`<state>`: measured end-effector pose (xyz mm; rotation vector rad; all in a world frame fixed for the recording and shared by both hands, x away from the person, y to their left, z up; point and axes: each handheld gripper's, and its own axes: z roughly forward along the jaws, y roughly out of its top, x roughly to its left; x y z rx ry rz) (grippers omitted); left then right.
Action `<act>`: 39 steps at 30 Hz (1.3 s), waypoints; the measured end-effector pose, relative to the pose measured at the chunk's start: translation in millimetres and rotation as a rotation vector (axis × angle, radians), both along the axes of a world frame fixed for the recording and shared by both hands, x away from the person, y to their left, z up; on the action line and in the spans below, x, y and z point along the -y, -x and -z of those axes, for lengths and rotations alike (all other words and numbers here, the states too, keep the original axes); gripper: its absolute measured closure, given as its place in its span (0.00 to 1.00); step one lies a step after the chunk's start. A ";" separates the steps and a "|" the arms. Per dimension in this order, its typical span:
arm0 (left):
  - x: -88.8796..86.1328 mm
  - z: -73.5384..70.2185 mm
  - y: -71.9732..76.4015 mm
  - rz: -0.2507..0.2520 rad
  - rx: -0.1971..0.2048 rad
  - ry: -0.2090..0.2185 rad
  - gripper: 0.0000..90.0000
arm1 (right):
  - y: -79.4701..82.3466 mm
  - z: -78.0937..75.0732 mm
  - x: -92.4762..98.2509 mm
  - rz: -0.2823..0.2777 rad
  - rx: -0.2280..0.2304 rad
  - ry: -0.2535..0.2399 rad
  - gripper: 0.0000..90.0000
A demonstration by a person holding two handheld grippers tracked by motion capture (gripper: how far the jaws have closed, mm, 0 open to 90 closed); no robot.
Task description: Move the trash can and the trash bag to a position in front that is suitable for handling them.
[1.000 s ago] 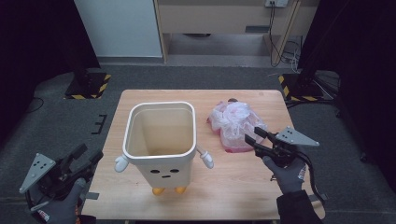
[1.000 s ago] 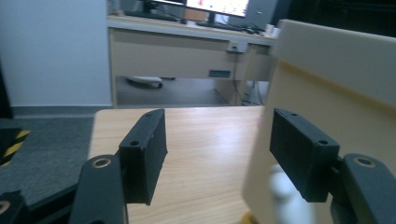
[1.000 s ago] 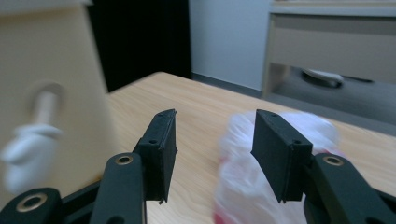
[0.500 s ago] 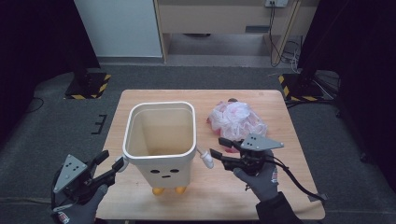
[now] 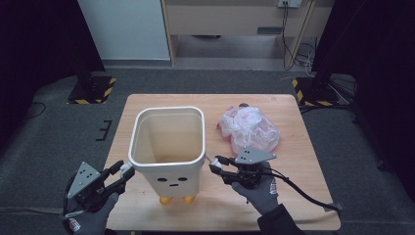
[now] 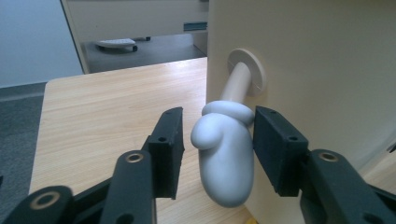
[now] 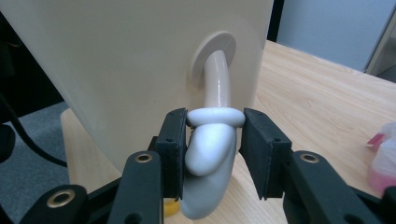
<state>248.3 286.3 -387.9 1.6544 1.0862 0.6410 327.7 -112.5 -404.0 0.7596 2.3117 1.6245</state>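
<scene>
Cream plastic bin [image 5: 169, 147] standing upright on the wooden table [image 5: 293, 205], its two white mitten-shaped handles projecting from opposite walls. Left gripper [image 6: 215, 144]: jaws have just been closing around the left mitten [image 6: 224, 156], one pad touching, the other a little apart. Right gripper [image 7: 212, 149]: jaws, also just closing, pinch the cuff of the right mitten [image 7: 210, 144]. A crumpled pink-and-white bag [image 5: 249, 128] lies beside the bin, behind the right gripper. Risk: uneven grips on the smooth, rounded mittens may slip on lifting, tipping the bin toward its looser left side.
</scene>
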 end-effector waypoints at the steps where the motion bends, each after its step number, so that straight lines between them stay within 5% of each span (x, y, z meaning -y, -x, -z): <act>1: 0.0 0.3 -0.2 0.004 -0.001 0.006 0.61 | 0.0 -0.1 0.0 0.000 0.000 0.000 0.68; 12: 9.6 9.0 -10.2 0.009 0.024 0.049 0.64 | 5.1 -3.0 5.4 0.009 0.021 0.032 0.69; 24: 51.6 19.4 -38.5 0.084 0.063 0.105 0.65 | -0.6 -4.9 54.6 0.089 0.035 0.061 0.69; 39: 83.5 21.0 -35.8 0.143 0.072 0.085 0.66 | -20.3 -3.8 79.5 0.168 0.039 0.065 0.68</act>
